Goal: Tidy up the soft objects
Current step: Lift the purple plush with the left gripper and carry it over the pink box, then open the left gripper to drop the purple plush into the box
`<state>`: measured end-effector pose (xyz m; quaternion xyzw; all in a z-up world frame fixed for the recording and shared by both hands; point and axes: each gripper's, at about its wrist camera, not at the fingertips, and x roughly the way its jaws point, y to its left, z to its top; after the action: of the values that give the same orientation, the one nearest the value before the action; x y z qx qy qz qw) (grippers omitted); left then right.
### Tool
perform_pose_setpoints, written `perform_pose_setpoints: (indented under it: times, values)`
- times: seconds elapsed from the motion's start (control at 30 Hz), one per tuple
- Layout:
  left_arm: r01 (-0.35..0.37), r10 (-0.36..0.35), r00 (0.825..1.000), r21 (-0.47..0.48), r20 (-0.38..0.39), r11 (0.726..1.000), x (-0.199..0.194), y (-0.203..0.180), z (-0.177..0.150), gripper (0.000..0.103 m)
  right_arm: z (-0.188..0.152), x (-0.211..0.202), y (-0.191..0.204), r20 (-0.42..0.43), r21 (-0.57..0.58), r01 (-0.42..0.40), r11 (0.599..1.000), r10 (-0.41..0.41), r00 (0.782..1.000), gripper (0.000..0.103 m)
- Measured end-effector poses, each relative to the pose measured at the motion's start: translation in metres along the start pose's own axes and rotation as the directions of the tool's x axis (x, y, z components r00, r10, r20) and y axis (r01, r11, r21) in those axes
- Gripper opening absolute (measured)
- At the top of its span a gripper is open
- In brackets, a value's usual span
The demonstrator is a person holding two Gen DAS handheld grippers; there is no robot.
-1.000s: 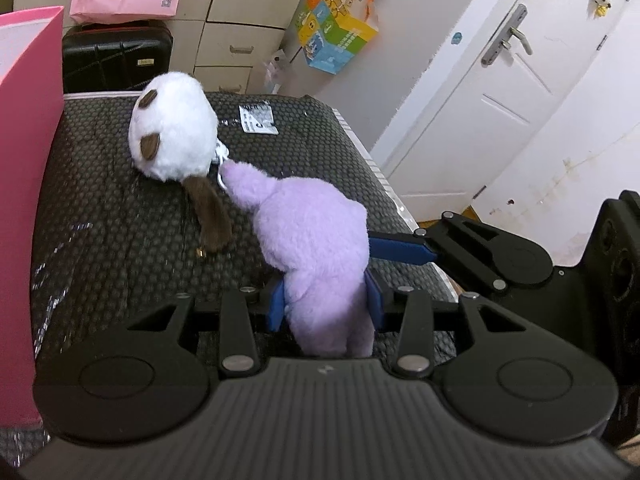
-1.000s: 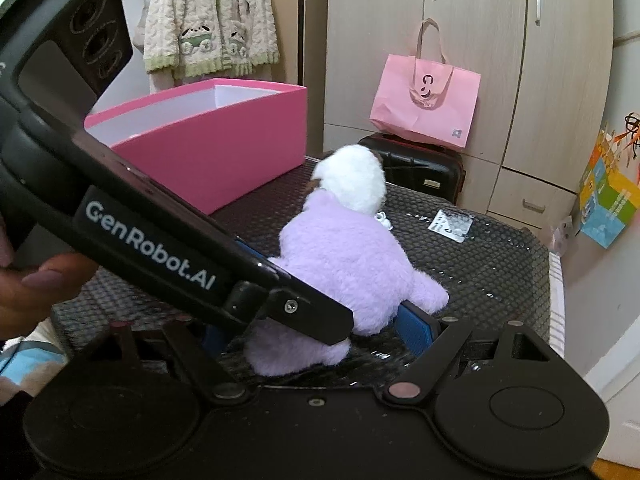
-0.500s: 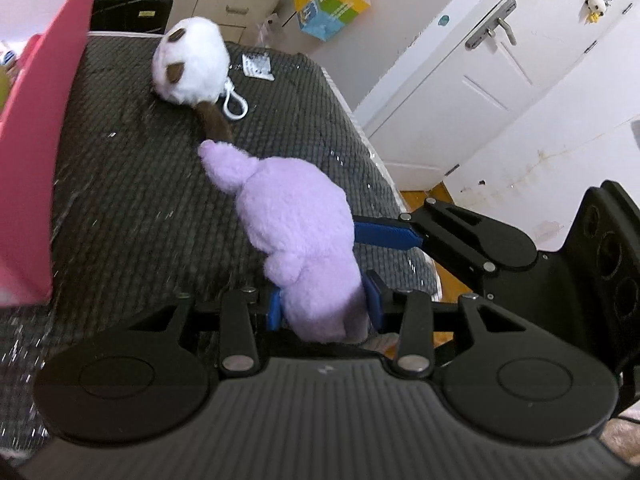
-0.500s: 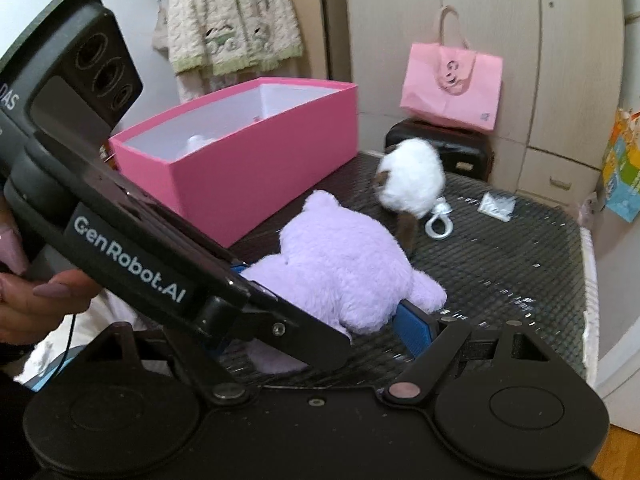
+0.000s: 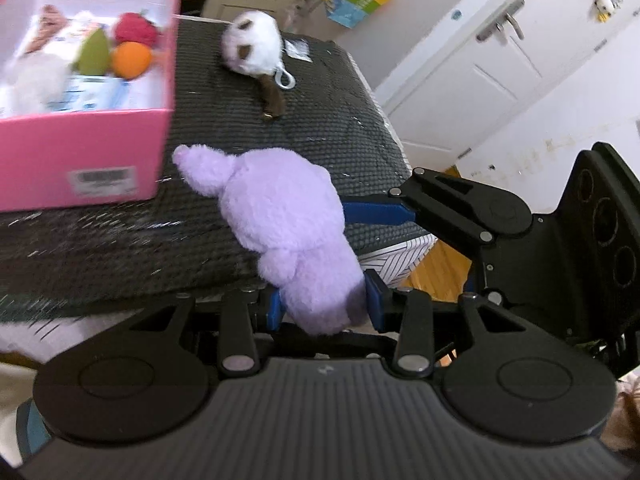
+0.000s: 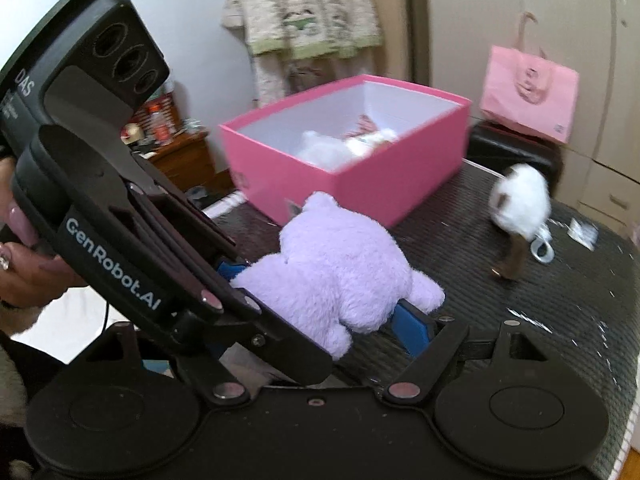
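The purple plush toy is carried between both grippers, clear of the dark quilted surface below it. The left gripper is pinching the toy's near end: both blue pads press into the fur at roughly 6 o'clock in the left wrist view, with the body running away from the claw toward 11 o'clock, where one rounded limb points at the pink box. The right gripper is set wide across the toy's broad middle; one blue finger shows beneath the body at about 4 o'clock of the toy in the right wrist view, the other side being largely hidden behind the left device (contact there cannot be confirmed, so a wide hold is judged rather than seen). The toy's long axis, as seen from the left wrist, runs 5 o'clock to 11 o'clock, and its far end lies just beside the box's near wall without being over the rim. The box stands at 10 to 11 o'clock from the left claw and at 12 o'clock from the right, open-topped, with soft items already inside. The left hand is judged nearer the box. The coming move appears to call for carrying the toy up and over that near wall, leading end first. A white plush keychain lies on the surface at 12 o'clock, well apart from both claws and still outside the box.
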<state>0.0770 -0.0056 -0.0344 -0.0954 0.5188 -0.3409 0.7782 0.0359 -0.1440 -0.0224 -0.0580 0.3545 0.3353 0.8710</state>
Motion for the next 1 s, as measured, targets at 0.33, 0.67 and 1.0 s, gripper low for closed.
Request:
perform_pose_setpoints:
  times: [0.33,0.67,1.0]
  values:
    - [-0.095,0.098,0.988,-0.031,0.122,0.995,-0.07,0.017,-0.004,0.038,0.049,0.009,0.046,0.05,-0.11,-0.055,0.992,0.061,0.997,0.083]
    - [-0.171,0.172,0.951,-0.03,0.258,0.985,-0.106,0.045,0.032,0.038,0.103,0.037,0.046,0.122,-0.156,-0.029,0.987,0.049,0.991,0.081]
    - [-0.073,0.067,0.931,0.003,0.358,0.997,-0.102,0.081,0.07,0.038,0.136,0.083,0.002,0.098,-0.086,-0.094,0.992,0.103,0.99,0.053]
